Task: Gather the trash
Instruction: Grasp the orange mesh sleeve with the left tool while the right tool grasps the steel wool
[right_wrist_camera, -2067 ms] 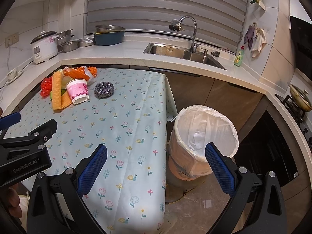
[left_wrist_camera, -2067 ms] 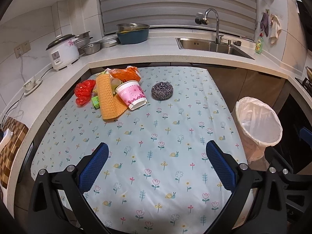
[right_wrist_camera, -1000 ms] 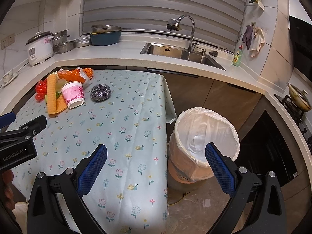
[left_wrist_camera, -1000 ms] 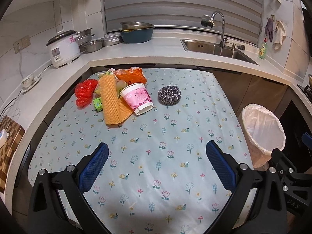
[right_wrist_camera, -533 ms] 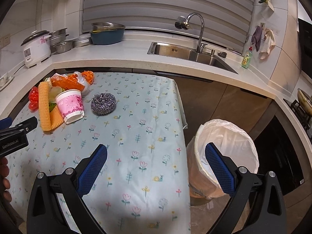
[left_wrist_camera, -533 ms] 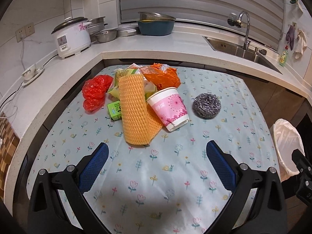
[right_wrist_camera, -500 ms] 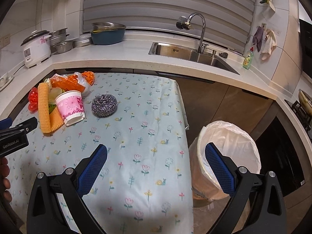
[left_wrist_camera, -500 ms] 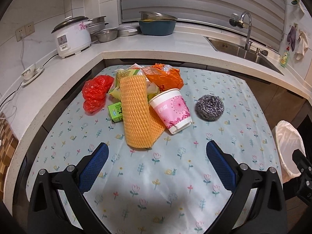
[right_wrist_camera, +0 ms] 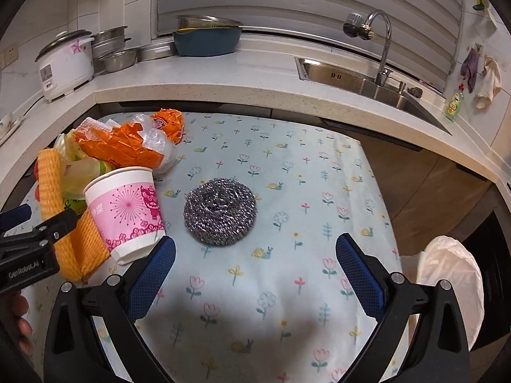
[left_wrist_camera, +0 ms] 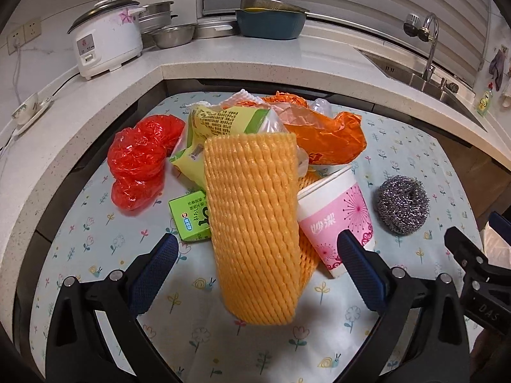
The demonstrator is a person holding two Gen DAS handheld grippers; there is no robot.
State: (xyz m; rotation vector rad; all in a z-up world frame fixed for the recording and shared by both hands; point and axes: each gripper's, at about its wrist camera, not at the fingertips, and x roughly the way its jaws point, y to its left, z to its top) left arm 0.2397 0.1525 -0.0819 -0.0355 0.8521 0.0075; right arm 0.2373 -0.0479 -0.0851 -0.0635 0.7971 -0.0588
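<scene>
Both grippers stand apart, empty: left gripper faces the yellow foam net sleeve, soft, light, pinch its near edge; right gripper faces the silver steel-wool scourer, springy.

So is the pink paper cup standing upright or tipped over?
Tipped. The paper cup leans on the yellow foam netting, its rim angled off the tablecloth.

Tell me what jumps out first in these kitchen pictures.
A bright heap of trash sits at the far left of the flowered table: a yellow foam net draped over the front, a red bag to its left, and a pink paper cup lying on its side to its right. A steel scrubber lies alone beside the cup. The left gripper is open in front of the net, the right gripper open before the scrubber.
</scene>
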